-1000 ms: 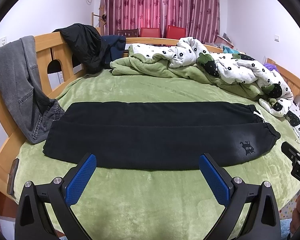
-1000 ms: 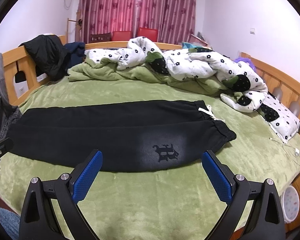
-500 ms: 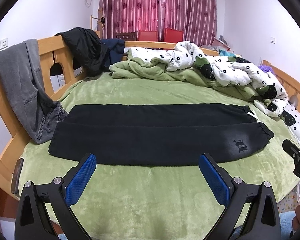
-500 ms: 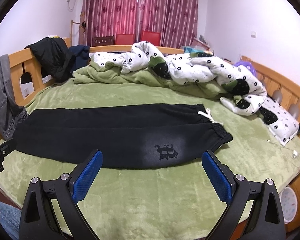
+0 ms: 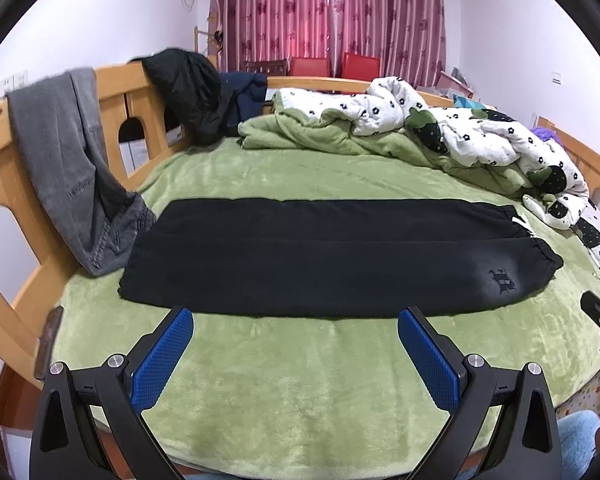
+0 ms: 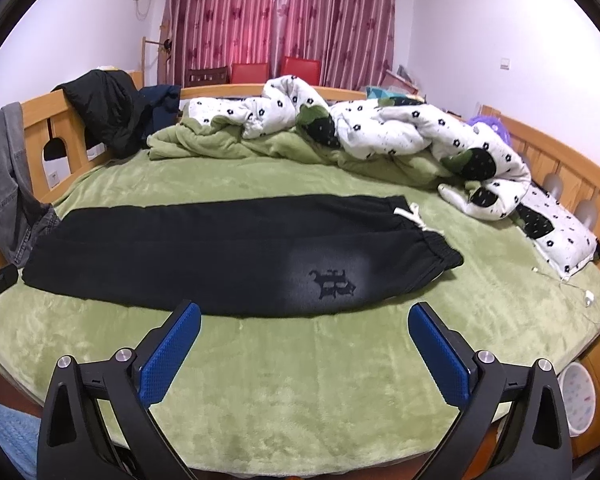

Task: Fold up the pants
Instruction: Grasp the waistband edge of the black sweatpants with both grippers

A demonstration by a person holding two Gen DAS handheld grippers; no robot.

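- The black pants (image 5: 324, 256) lie flat across the middle of the bed, folded lengthwise with one leg on the other, running left to right.
- Their elastic waistband (image 6: 440, 250) is at the right end, with a white drawstring (image 6: 410, 216) poking out on the far side of it; the leg cuffs are at the left end.
- A dark emblem (image 6: 332, 282) sits on a faded grey patch of the near leg, close to the waistband.
- The left claw (image 5: 296, 344) hangs over the near edge of the bed, spread wide, its blue pads (image 5: 162, 364) apart and holding nothing; the pants are just beyond its tips, not touched.
- The right claw (image 6: 304, 340) is likewise wide open and empty, facing the emblem end of the pants, with bare blanket between its tips and the cloth.
- The green blanket (image 5: 300, 392) covers the bed under the pants.
- A rumpled white quilt with black flowers (image 6: 400, 132) and a bunched green cover (image 6: 220, 140) are piled along the far side, running down the right.
- Grey jeans (image 5: 72, 168) hang over the wooden bed rail (image 5: 116, 80) at the left, their lower end near the cuffs.
- A black jacket (image 5: 188, 88) is draped over the rail further back.
- Red patterned curtains (image 6: 280, 12) hang on the far wall.
- A white cable (image 6: 580, 292) lies on the blanket at the right edge.
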